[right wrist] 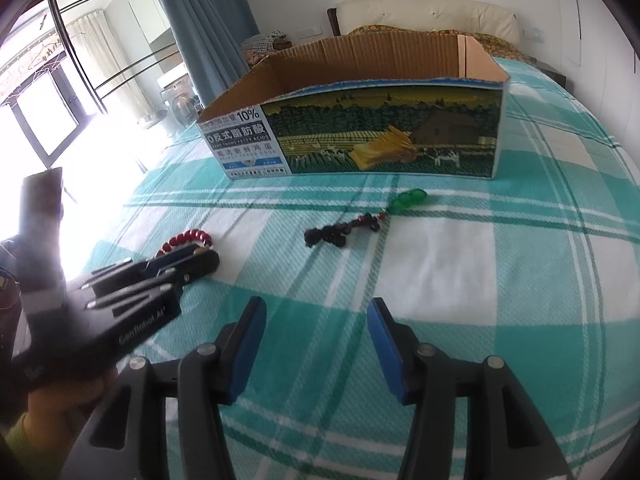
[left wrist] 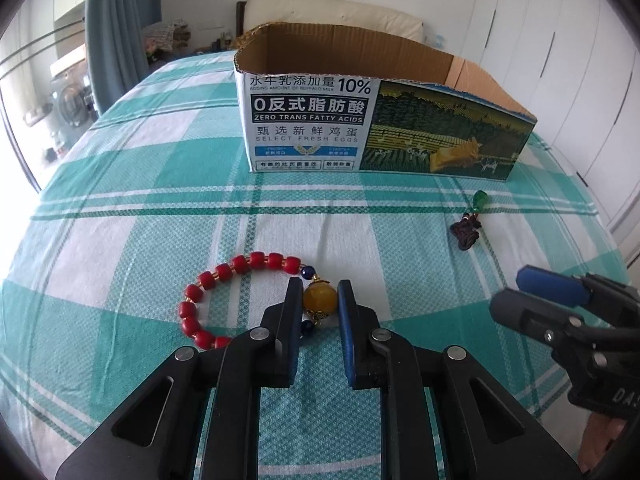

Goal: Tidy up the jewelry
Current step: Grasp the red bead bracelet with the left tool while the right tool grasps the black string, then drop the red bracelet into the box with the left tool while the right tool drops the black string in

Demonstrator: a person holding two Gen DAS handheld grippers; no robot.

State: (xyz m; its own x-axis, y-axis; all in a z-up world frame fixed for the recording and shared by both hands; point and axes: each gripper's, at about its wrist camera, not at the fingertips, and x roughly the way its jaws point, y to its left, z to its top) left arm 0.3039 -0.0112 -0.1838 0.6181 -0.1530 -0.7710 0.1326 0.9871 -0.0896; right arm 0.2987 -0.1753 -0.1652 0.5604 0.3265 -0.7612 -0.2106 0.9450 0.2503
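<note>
A red bead bracelet (left wrist: pixel 208 300) with a large yellow bead (left wrist: pixel 319 299) lies on the checked bedspread. My left gripper (left wrist: pixel 320 296) is low on the bed with its fingers closed against both sides of the yellow bead. It also shows at the left of the right wrist view (right wrist: pixel 200 258), by the bracelet (right wrist: pixel 186 240). A dark knotted charm with a green bead (left wrist: pixel 468 226) lies to the right, also in the right wrist view (right wrist: pixel 352 224). My right gripper (right wrist: pixel 318 316) is open and empty above the bedspread, short of the charm.
An open cardboard box (left wrist: pixel 372 128) with a printed front stands on the bed beyond the jewelry, also in the right wrist view (right wrist: pixel 360 128). Its inside is hidden from here. A window and curtain are at the left, a headboard behind.
</note>
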